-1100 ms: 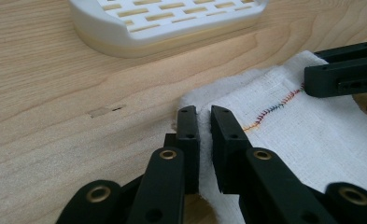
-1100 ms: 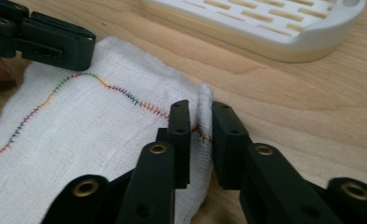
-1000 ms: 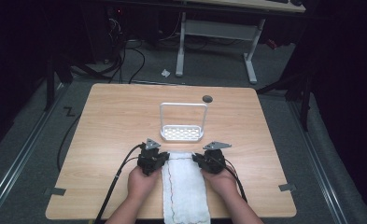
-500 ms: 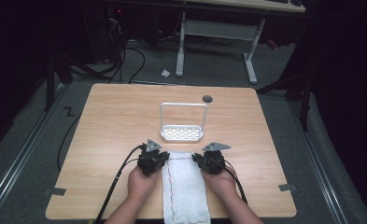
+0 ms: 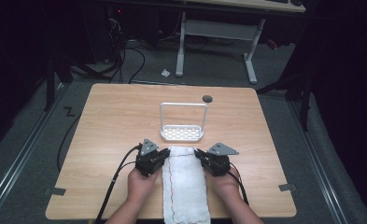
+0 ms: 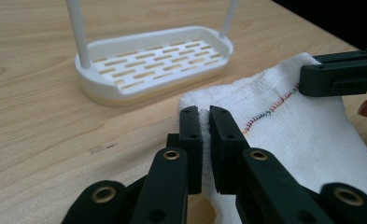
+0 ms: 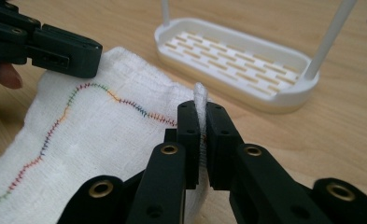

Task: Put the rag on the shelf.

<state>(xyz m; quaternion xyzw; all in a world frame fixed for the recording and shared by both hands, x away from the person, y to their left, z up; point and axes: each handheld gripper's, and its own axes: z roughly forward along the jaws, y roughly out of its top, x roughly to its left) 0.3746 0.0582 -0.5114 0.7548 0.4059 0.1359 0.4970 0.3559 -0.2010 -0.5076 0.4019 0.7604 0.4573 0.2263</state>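
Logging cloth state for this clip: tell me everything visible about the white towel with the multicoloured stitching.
The white woven towel lies flat as a long strip on the wooden table, running from the near edge toward the white slotted rack without touching it. A wavy line of rainbow stitching crosses it. The left gripper is shut on its far left corner, the right gripper on the far right corner, bunching the edge between the jaws.

Left tool [image 5: 165, 153] and right tool [image 5: 198, 154] side by side, jaws clamped.
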